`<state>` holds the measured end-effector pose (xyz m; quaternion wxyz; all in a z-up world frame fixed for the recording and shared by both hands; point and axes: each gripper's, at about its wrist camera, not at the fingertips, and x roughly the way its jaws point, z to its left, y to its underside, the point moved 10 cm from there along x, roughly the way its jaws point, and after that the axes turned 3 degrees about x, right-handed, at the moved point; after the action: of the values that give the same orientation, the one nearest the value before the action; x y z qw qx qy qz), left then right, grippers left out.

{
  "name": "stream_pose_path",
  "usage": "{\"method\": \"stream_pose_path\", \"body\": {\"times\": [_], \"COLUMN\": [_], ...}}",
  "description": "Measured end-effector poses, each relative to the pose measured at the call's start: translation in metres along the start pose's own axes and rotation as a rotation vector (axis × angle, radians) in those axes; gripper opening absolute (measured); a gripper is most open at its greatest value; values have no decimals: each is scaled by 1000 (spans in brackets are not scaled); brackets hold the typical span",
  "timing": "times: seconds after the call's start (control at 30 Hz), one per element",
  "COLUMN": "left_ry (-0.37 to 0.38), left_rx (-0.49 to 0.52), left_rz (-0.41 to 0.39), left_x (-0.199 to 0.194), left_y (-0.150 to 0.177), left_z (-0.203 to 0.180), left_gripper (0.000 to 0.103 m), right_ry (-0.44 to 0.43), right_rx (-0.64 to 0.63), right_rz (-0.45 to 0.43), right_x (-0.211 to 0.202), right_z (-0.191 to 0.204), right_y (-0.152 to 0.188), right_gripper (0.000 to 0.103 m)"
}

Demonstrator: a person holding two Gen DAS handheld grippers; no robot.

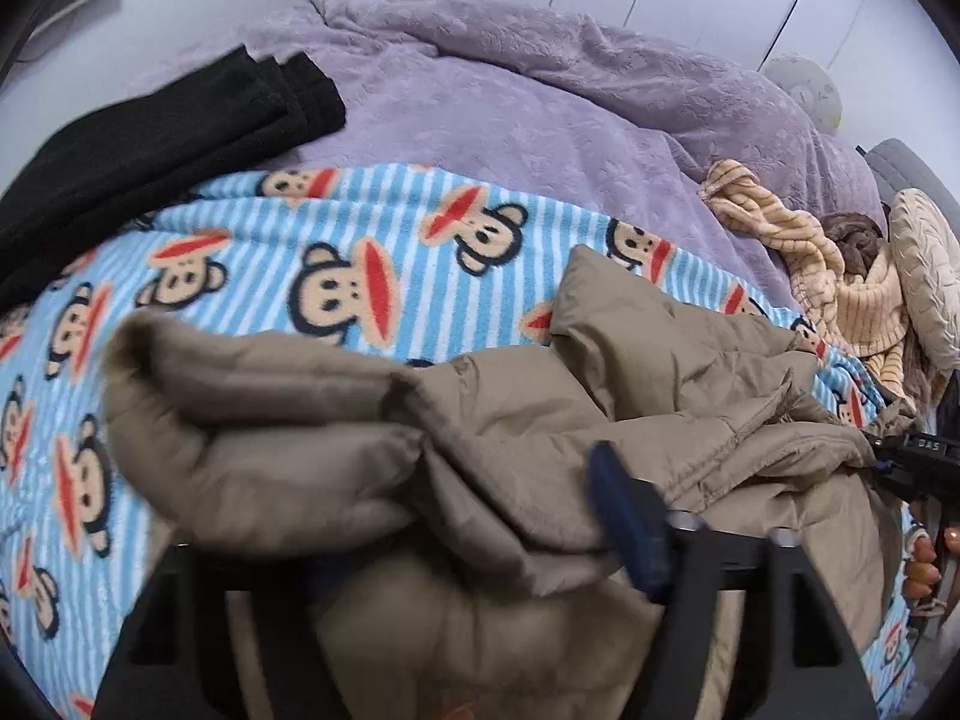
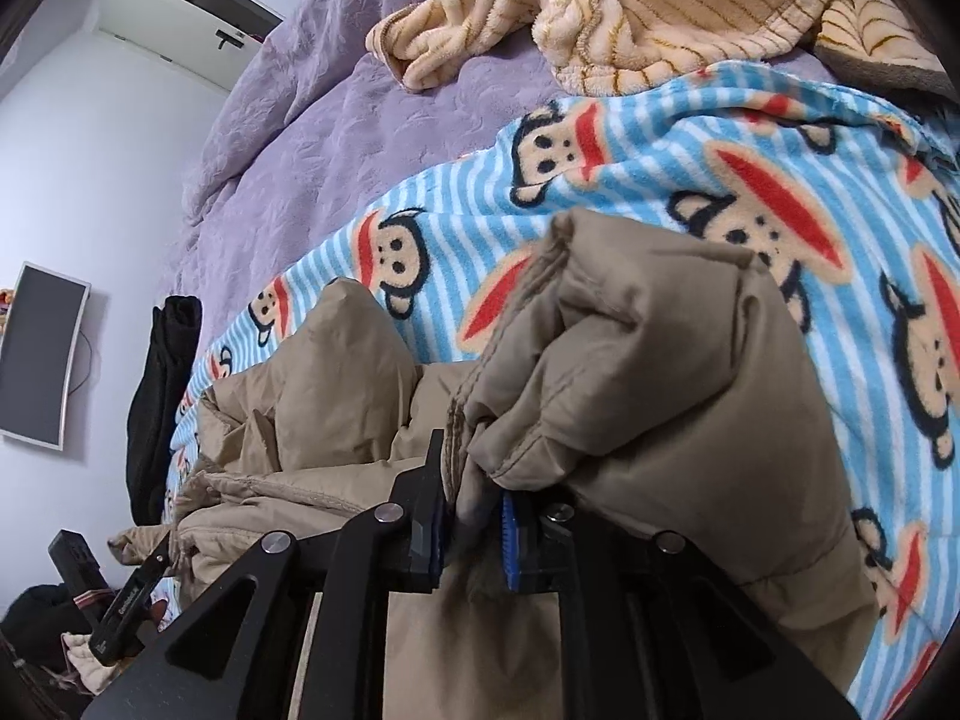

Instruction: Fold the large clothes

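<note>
Both grippers are on the jacket (image 1: 600, 408) and it is off the bed at its near edge, a puffy tan heap sagging between them over the monkey blanket (image 1: 336, 240). The right gripper (image 2: 471, 516) is clamped on a thick bunch of jacket fabric, blue pads pinching a wad of hem or cuff (hard to say which part it is). A padded roll of jacket bulges up and over its right finger. The left gripper (image 1: 474, 546) has fabric draped right across it; one blue pad (image 1: 630, 528) shows, the other finger is buried under cloth, so whether it is truly pinching I cannot tell. It looks like it carries weight, judging by the roll of jacket bunched up on its left side.

How far along? Early, I'd say. The jacket is crumpled, not flat, with no clean crease or squared edge anywhere in sight. Sleeves and body are not sorted out. Left to do, as I read it: spread it on the blanket, bring the sleeves in, fold the body over.

Around it, a black garment (image 1: 156, 144) lies folded at the far left of the bed, which may be one already finished. A striped beige throw (image 2: 630, 12) sits heaped near the pillows, well apart from the jacket.
</note>
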<state>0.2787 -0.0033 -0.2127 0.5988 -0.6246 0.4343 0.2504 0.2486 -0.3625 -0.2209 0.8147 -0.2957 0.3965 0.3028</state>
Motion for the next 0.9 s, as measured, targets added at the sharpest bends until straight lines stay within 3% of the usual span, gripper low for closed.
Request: {"method": "stream_pose_path", "body": {"times": [0.07,0.1,0.17,0.2,0.3,0.43,0.5,0.67,0.8,0.9], "left_ry": [-12,-9,-15,3,78,64,34,-6,-21,-134], "left_rx": [17,18,8,16,89,183,175,137,148,150], "left_rz": [-33,-35,-58,-58,-30,-4,15,21,24,-27], "left_x": [-19,-25,-38,-41,-31,10,32,65,64,51], "left_y": [0,0,-1,0,1,8,13,10,-3,-19], "left_z": [2,2,2,-2,-33,-73,-79,-67,-56,-14], "left_gripper": [85,85,85,85,64,64,64,64,64,64], "right_ry": [4,6,6,4,-5,14,39,65,73,173], "right_rx": [-10,-13,-31,-52,-154,-279,-296,-288,-317,-358], "right_rz": [-29,-50,-85,-84,-36,18,32,26,51,-20], "right_x": [-15,-23,-37,-40,-29,10,34,69,66,40], "right_z": [2,3,6,10,30,58,60,52,55,34], "right_y": [4,6,13,19,40,62,64,52,43,22], "right_gripper": [38,55,59,57,18,17,17,9,9,11]}}
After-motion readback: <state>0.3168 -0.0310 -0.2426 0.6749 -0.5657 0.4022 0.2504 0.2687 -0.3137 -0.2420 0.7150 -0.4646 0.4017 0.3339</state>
